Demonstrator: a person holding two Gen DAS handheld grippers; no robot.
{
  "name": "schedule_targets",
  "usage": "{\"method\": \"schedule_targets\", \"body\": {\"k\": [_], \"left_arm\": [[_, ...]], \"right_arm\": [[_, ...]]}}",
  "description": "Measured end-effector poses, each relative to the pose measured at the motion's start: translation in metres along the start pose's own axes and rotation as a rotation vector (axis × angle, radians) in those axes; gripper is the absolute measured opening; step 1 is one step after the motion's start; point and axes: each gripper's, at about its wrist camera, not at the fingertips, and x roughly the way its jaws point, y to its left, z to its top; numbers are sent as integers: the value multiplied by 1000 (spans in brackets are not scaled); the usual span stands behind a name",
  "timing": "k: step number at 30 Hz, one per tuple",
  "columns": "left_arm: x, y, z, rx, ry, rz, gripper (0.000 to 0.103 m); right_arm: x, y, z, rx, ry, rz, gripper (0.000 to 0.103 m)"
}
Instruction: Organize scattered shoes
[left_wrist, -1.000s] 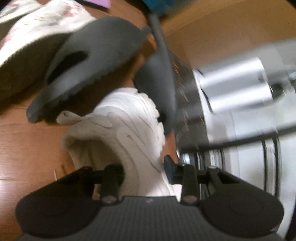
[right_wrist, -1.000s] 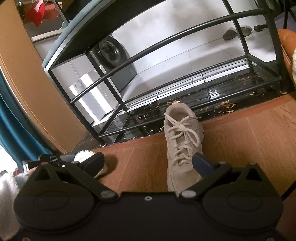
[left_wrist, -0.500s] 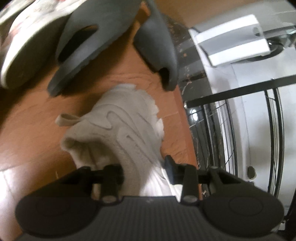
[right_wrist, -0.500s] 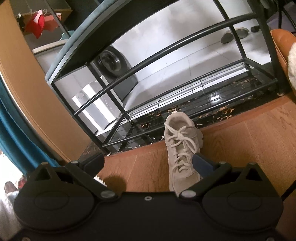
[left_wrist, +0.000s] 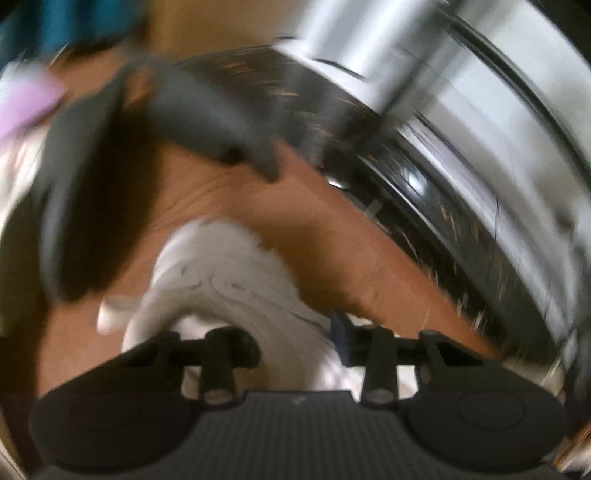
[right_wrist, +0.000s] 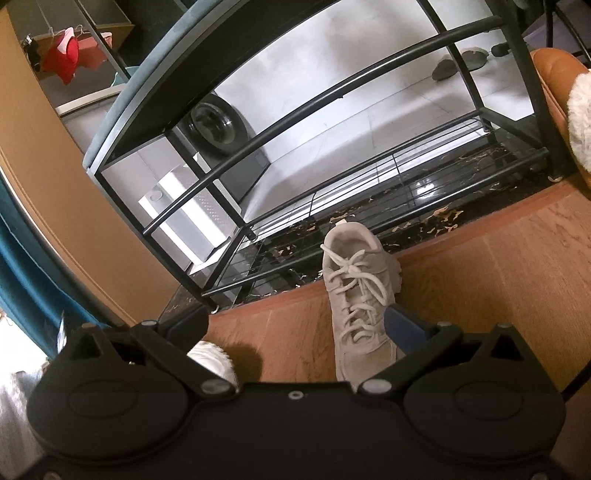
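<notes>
Swung since a moment ago toward the black wire shoe rack (right_wrist: 369, 184), the left claw (left_wrist: 291, 332) clamps a blurred white ridged sneaker (left_wrist: 229, 273) above the wooden floor (left_wrist: 332, 251), while the right claw (right_wrist: 295, 328) gapes wide around a laced beige suede sneaker (right_wrist: 354, 295).

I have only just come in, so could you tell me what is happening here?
A person is tidying shoes with handheld tongs. The left tongs are shut on a pale beige sneaker, that view blurred. The right tongs are open beside a laced beige suede sneaker lying before the black metal shoe rack.
</notes>
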Motion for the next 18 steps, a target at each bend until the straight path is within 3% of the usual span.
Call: {"method": "schedule_targets", "body": {"k": [4,7,8,9,10,11,15,18], "left_arm": [[16,-65,1,277,33,-26,35],[24,-108,-9,418,17,-61,37],[22,-117,-12,427,3,-70,39],[14,-123,-15,422,-21,-51,55],[7,-129,-19,415,-46,-29,78],[0,-135,-22,409,-70,-7,87],[-34,-131,-31,374,-216,33,101],[-60,-107,-47,267,-293,116,102]], "right_arm": [[4,-1,-2,0,13,-10,103],[7,-2,-3,-8,17,-23,103],[7,-3,-2,-10,16,-28,103],[8,-3,-2,-15,15,-35,103],[9,-5,-2,-23,12,-45,103],[11,-6,-2,-32,14,-53,103],[18,-9,-2,-55,31,-50,103],[23,-2,-5,-135,43,-30,103]]}}
